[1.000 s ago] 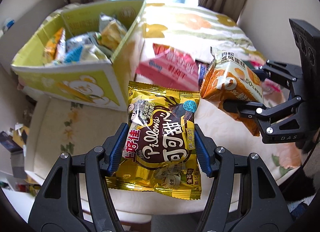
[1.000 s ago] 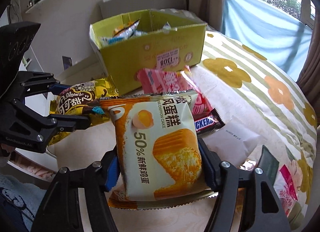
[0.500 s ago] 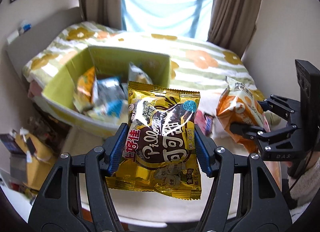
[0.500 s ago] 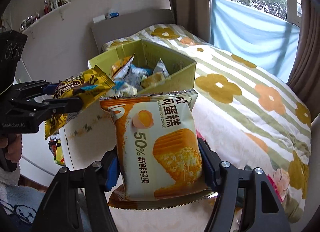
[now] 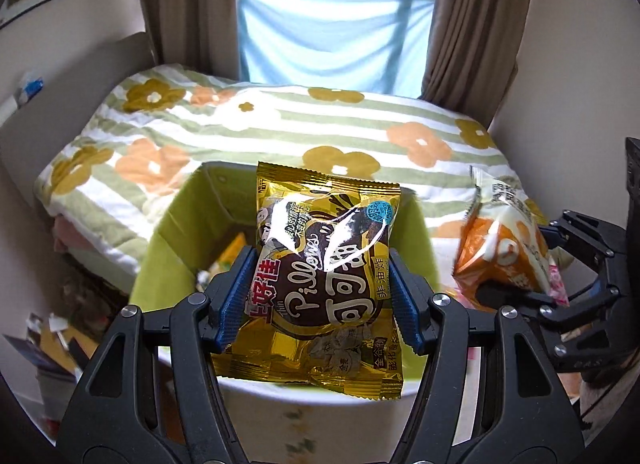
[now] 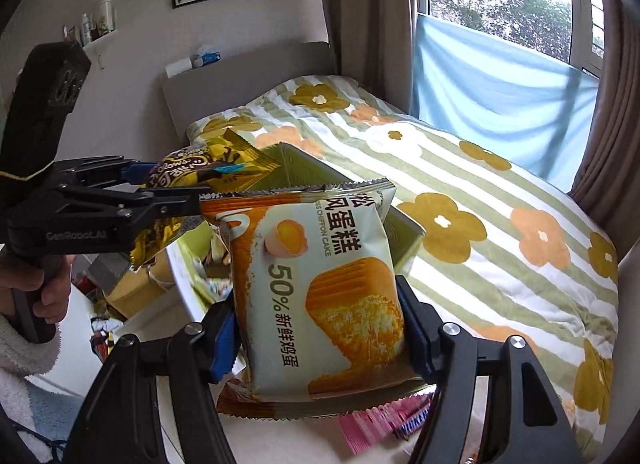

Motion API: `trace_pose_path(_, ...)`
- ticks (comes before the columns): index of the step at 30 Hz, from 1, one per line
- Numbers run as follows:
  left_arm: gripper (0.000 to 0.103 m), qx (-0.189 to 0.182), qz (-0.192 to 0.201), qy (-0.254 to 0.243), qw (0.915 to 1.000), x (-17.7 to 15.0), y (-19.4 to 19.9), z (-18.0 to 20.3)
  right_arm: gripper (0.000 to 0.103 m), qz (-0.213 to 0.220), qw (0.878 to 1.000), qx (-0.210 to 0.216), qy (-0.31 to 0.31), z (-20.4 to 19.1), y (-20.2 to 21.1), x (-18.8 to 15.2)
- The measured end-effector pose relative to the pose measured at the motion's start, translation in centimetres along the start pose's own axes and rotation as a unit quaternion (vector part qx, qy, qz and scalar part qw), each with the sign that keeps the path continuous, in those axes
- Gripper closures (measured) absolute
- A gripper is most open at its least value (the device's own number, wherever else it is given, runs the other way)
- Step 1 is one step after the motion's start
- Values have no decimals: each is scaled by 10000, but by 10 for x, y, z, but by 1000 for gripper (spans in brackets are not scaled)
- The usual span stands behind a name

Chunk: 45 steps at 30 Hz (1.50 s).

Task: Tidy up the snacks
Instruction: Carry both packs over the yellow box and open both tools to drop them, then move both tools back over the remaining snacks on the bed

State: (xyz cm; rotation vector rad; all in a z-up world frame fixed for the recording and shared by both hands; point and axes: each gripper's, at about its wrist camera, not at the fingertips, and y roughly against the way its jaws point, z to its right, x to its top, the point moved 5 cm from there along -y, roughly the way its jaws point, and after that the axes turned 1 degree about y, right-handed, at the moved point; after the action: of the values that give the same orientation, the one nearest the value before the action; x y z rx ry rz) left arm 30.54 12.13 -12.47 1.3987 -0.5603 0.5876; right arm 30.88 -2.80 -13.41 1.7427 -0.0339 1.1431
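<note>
Where legible: gold packet [image 5: 326, 260] "Pillows"; cake packet [image 6: 320, 284] "CHIFFON CAKE", "50%".

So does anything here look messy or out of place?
Mostly no: each gripper holds a sealed packet over the green box. A pink wrapper and a candy bar lie loose on the bed, and clutter sits on the floor beside it.

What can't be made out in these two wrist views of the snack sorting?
- Box contents: in the left wrist view the gold snack bag covers most of the green box; the few packets showing are blurred.
- Pink wrappers: right wrist view, under the chiffon cake bag, blurred, print unreadable.
- Shelf items: too small.
</note>
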Motion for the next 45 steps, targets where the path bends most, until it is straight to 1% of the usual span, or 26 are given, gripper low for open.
trace_pose_path(3,44,-57,-171,-39,9998,18,-23,-24,40,-29,9999,-42,-141,-5,-19,15)
trace_pose_path(7,44,-194,-407,-150,9989,37,-57,-47,40,-106,9991,-175,-369,-10,-38,26)
trace_pose_path(11,44,-269,-667,-266,9971,43,-91,-61,40,-222,9969,-352,-668,-10,-52,26)
trace_pose_path(12,42,-274,-727,-301,9965,43,-99,-62,40,-248,9964,-351,-732,-10,-55,26)
trace_pose_path(14,36,-216,-844,-489,9950,43,-112,-61,40,-311,9954,-373,-826,-9,-60,23)
trace_pose_path(16,9,6,-789,-674,9946,43,-117,-61,40,-406,9948,-369,-853,-11,-65,21)
trace_pose_path(17,6,180,-681,-732,9948,44,-117,-64,40,-449,9946,-368,-857,-10,-67,19)
trace_pose_path(18,3,265,-615,-775,9947,45,-118,-66,40,-469,9946,-357,-852,-10,-70,20)
trace_pose_path(21,3,381,-663,-684,9947,44,-116,-73,40,-565,9945,-271,-843,-8,-79,16)
trace_pose_path(23,3,340,-687,-536,9956,39,-110,-79,40,-660,9937,-222,-876,-6,-83,14)
trace_pose_path(31,3,310,-837,51,9960,4,-91,-105,40,-790,9926,-38,-922,-13,-96,12)
trace_pose_path(36,3,256,-839,167,9960,-6,-80,-110,40,-898,9913,-25,-964,-16,-102,15)
trace_pose_path(39,3,255,-788,174,9964,-6,-72,-110,39,-877,9902,-71,-1082,-14,-107,22)
trace_pose_path(40,3,254,-760,179,9966,-7,-69,-110,38,-886,9898,-37,-1119,-14,-109,23)
trace_pose_path(41,3,247,-734,185,9968,-7,-66,-111,34,-864,9896,-8,-1152,-15,-111,25)
trace_pose_path(42,3,239,-713,194,9970,-6,-63,-111,22,-770,9900,-4,-1181,-16,-111,27)
trace_pose_path(43,3,235,-698,199,9971,-7,-60,-111,14,-704,9905,-17,-1180,-18,-111,29)
trace_pose_path(44,3,238,-692,198,9971,-7,-59,-111,1,-624,9913,-40,-1161,-20,-109,30)
trace_pose_path(45,3,239,-680,194,9972,-8,-56,-112,1,-547,9920,-60,-1139,-23,-107,31)
